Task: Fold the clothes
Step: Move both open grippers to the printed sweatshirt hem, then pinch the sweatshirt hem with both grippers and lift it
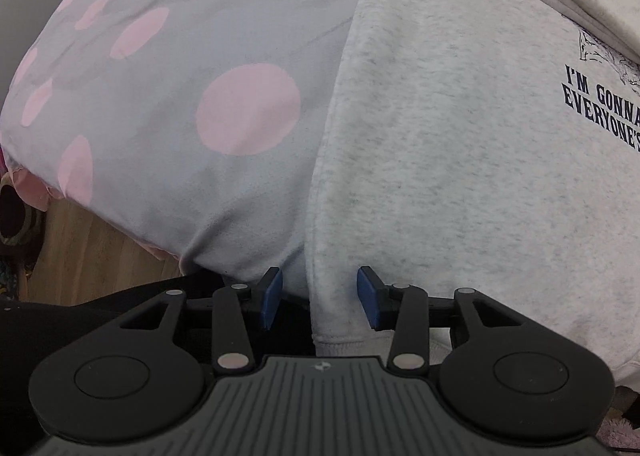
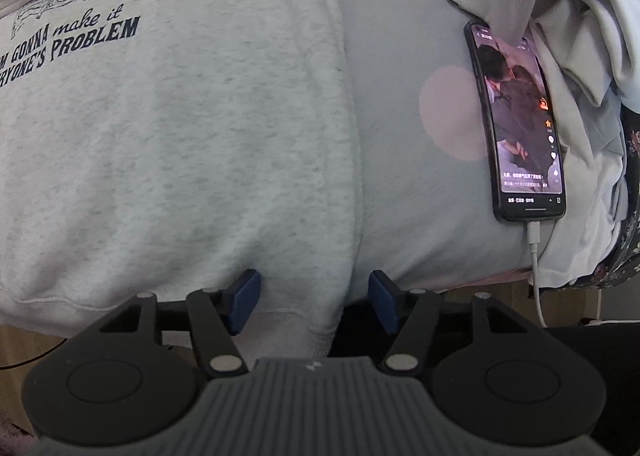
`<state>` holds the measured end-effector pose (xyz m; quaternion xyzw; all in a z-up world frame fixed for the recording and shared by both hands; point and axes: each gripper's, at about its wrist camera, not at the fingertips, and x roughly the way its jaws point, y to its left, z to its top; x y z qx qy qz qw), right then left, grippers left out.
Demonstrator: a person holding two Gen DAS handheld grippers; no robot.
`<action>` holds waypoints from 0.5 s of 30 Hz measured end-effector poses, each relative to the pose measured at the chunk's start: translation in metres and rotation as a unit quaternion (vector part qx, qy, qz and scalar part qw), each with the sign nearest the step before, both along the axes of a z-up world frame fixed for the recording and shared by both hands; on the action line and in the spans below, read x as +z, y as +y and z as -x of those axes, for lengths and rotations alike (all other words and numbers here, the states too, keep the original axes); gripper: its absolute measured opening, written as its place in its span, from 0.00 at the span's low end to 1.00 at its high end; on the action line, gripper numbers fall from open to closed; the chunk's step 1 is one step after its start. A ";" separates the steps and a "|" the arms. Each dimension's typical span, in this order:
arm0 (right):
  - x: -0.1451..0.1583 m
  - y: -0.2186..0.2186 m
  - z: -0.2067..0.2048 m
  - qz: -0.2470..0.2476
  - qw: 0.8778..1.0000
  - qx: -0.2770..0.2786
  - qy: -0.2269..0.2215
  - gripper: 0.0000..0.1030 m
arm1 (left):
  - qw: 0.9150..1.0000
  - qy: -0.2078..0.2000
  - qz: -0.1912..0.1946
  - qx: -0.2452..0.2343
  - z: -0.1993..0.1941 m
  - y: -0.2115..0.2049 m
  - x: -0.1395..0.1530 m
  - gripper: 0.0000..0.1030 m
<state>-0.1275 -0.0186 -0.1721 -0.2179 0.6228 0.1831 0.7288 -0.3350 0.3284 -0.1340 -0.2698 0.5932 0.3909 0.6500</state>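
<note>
L gripper (image 1: 320, 298): jaws apart, blue pads either side of sweatshirt's near-left hem corner; fabric edge sits in the gap, pads not pressed on it.
R gripper (image 2: 314, 300): jaws apart too, near-right hem corner of same garment between pads, no clamp seen.
Sweatshirt (image 1: 460, 159): 1 pc, light heather grey fleece, ribbed hem at near edge, laid flat on the bed, hem hanging a bit over near edge. Dark navy print on chest w/ line drawing above it.
Print (image 2: 68, 43): R view reads "GONNA make it / ...YONE'S PROBLEM"; L view shows "I'M GONNA / EVERYONE'S". Each view cuts part of the text, drawing too small to make out.
Far part of sweatshirt: folded/bunched layers at top of frame, cut off; can't tell hood vs sleeves.
Bedcover (image 1: 192, 103): 1, pale grey-blue w/ big pink dots, under the garment; pink trim at near-left edge.
Phone (image 2: 516, 123): 1, right of sweatshirt, well apart, screen lit w/ video, top end tucked under a cuff.
Cable (image 2: 536, 276): 1 white, plugged into phone's near end, runs off bed.
Clothes pile (image 2: 576, 67): far right, white/pale pcs heaped, count unclear.
Floor (image 1: 92, 252): wood, near left below bed edge.
</note>
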 end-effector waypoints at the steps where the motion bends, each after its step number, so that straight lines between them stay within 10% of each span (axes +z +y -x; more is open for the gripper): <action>1: -0.002 0.001 -0.002 0.000 1.000 -0.002 0.003 0.65 | 1.000 0.000 0.002 0.001 0.000 0.001 -0.001 0.38; 15: 0.008 0.024 0.024 0.006 0.995 0.097 -0.040 0.08 | 0.998 -0.052 0.002 -0.037 -0.005 -0.007 0.015 0.03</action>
